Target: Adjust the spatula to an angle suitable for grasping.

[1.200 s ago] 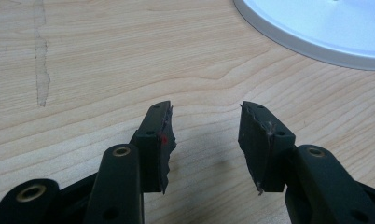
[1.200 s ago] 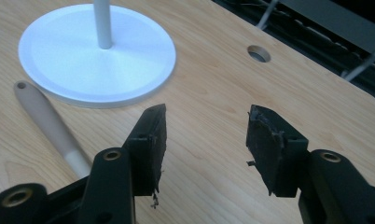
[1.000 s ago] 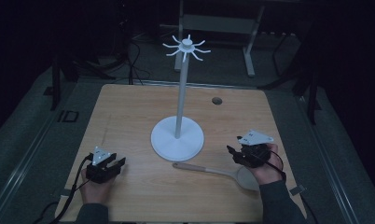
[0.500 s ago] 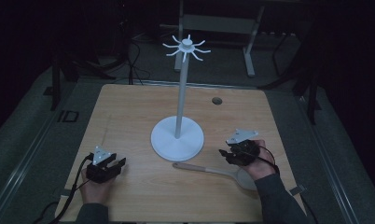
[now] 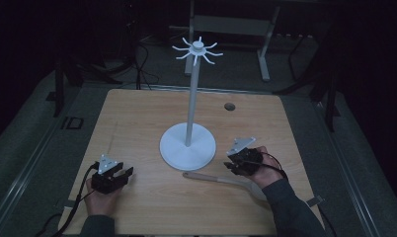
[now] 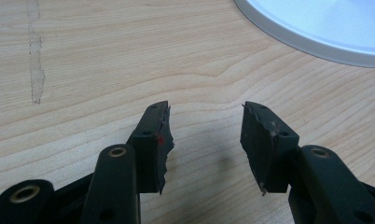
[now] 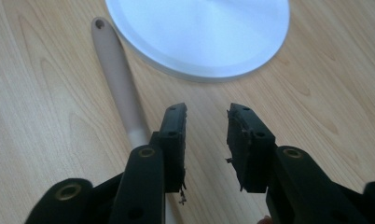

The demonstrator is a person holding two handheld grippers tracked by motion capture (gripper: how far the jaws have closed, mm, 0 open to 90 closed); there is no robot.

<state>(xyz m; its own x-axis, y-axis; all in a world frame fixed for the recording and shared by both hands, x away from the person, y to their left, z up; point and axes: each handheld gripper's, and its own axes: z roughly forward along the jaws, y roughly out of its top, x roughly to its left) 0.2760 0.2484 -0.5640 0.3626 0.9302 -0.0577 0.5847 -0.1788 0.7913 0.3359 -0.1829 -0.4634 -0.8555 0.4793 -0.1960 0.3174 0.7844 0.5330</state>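
Spatula [image 7: 118, 79]: lies flat on table [image 5: 137, 123], beside stand base [image 7: 199, 32]. Looks light, stiff. Take its slim handle mid-length. Your right gripper [image 7: 206, 140] narrowly parted, empty; left gripper [image 6: 206, 140] wide, empty.

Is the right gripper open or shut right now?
Open. The right gripper shows bare table between its jaws; the spoon handle lies beside them, ungripped.
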